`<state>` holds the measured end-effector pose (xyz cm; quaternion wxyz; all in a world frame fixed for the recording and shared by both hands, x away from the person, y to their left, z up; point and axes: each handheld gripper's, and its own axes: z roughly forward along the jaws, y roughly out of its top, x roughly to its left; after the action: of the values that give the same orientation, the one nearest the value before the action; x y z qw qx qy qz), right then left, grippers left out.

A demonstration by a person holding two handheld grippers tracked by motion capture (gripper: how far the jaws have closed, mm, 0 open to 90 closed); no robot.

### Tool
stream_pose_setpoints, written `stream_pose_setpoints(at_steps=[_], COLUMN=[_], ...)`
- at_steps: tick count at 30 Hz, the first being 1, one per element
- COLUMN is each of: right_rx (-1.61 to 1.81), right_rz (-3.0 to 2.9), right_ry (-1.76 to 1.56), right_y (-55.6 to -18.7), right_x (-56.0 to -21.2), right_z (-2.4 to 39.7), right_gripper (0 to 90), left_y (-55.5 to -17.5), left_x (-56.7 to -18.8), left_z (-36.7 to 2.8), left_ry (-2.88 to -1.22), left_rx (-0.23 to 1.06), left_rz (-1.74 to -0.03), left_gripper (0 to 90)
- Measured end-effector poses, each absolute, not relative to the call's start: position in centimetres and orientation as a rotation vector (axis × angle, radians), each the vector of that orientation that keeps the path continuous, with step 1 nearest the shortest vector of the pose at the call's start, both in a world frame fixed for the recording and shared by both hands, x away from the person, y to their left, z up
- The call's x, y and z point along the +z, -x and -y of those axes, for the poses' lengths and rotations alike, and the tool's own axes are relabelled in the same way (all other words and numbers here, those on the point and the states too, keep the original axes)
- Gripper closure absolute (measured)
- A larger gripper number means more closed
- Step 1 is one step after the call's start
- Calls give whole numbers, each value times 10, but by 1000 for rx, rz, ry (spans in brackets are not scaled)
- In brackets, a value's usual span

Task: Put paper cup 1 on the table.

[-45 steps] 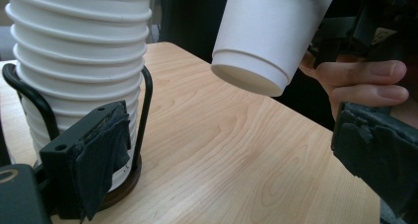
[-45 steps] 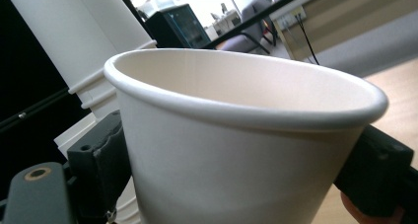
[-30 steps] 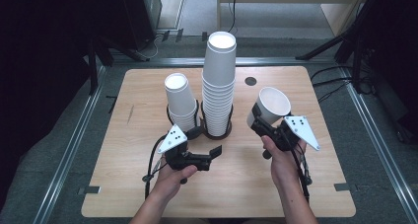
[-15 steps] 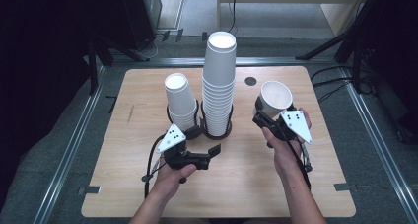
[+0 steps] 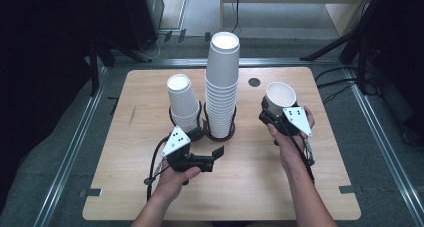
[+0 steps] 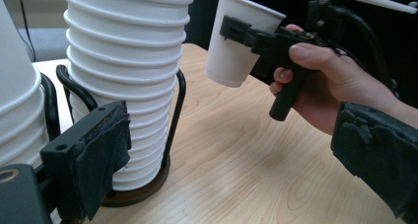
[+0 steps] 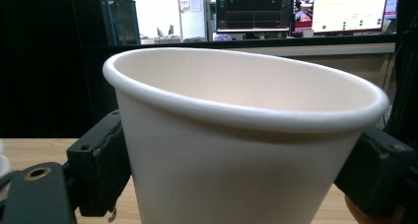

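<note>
At centre right of the high view, the right hand-held gripper (image 5: 274, 108) clamps a single paper cup (image 5: 279, 98) above the counter (image 5: 300, 197), while the left hand-held gripper (image 5: 218, 156) stands open and empty at lower centre.

Two cup stacks in wire holders — a short stack (image 5: 183, 103) and a tall stack (image 5: 221, 84) — block the tabletop's (image 5: 125, 187) middle; the near edge and both side edges lie open.

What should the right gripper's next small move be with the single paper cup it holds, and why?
Probably lower it gently to the table. The right gripper is clamped on the paper cup, which hangs upright just above bare table, apart from the tall stack.
</note>
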<state>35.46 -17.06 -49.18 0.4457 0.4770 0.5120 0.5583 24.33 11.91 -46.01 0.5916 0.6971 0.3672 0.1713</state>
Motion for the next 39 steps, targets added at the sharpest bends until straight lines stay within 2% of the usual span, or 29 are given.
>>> stream_pose_setpoints(at_steps=[16, 39], right_rx=[1291, 1205], right_rz=[-1320, -1383], right_ry=[-1275, -1344], right_y=[-389, -402], right_x=[-514, -526], right_z=[172, 173], right_gripper=[126, 114], left_y=[-244, -244], left_x=[-460, -462], left_z=[-120, -118], left_ry=[-1623, -1638], left_rx=[408, 409], left_rz=[-859, -860], left_gripper=[18, 19])
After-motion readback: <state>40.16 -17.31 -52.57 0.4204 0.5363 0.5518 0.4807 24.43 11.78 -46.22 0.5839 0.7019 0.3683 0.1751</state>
